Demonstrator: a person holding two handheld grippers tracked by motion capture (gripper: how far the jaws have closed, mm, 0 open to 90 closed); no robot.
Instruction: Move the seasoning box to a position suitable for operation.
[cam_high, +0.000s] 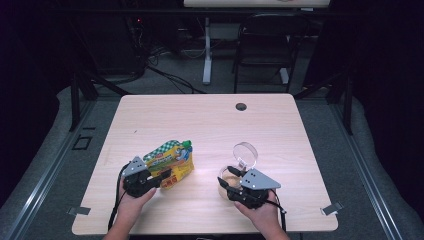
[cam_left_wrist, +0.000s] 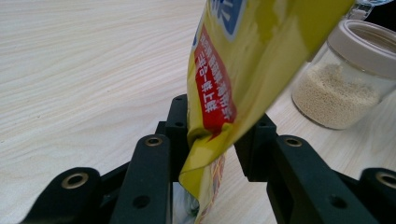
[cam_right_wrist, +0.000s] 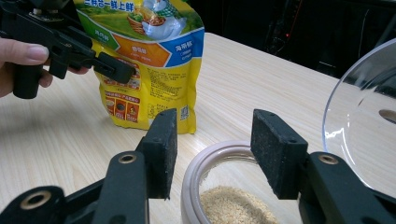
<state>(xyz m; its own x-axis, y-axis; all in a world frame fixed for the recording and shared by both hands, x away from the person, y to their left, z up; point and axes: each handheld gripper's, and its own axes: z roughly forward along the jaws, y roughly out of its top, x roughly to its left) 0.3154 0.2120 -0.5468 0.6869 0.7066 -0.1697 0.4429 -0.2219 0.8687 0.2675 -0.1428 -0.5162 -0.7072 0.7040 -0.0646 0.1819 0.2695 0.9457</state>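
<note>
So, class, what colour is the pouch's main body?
Yellow pouch, clearest in the right gripper view.

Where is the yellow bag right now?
In the high view the yellow bag stands on the table's left half, its lower corner between the open jaws of the left tongs, with the glass jar to its right.

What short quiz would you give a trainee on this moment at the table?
1. True or false: the clear lid of the jar is shut.
2. What stands between the jaws of the left gripper? A: the yellow pouch; B: the jar; C: nothing.
3. Which thing sits just below the open jaws of the right gripper?
Key: 1 false, it stands open; 2 A; 3 the jar, with pale grains inside.
</note>
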